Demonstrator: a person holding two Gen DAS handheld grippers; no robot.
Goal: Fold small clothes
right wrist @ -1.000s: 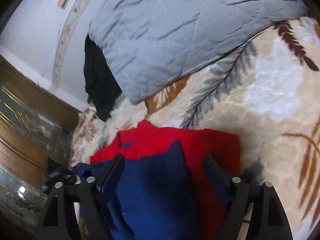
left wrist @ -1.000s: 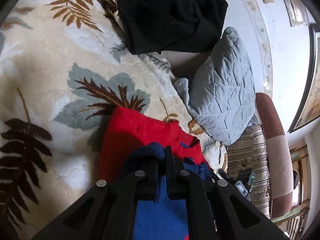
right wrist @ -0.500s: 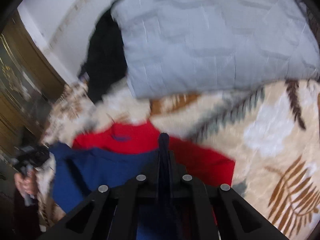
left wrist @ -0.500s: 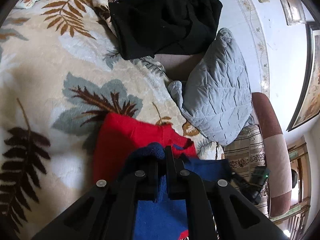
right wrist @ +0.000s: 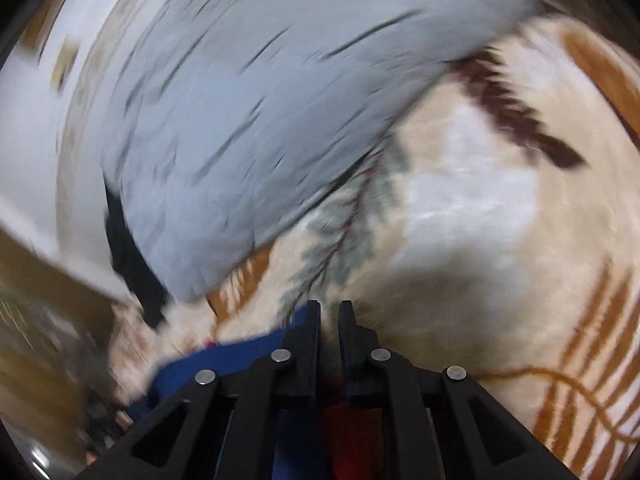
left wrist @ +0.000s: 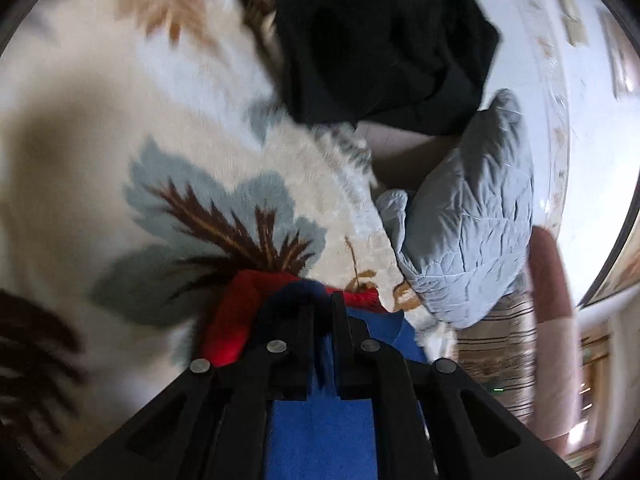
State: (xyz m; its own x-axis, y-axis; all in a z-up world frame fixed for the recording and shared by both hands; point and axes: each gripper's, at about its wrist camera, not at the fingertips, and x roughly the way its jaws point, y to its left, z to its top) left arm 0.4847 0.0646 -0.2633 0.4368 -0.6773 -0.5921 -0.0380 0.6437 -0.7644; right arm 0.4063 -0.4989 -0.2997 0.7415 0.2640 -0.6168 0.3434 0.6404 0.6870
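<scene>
Leaf-print blanket covers the bed, both views blurred. Red-and-blue garment lies bunched on it, under both claws. Left claw is clamped on a navy fold. Right claw jaws have just been parting slightly; cloth sits low between them, pads' grip unclear. Grey pillow close behind, black garment beyond. You should keep both edges taut and level, and lay the fold clear of the pillow.

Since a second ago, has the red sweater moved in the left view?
Yes. The red sweater has slid off the leaf print toward the left gripper.
</scene>
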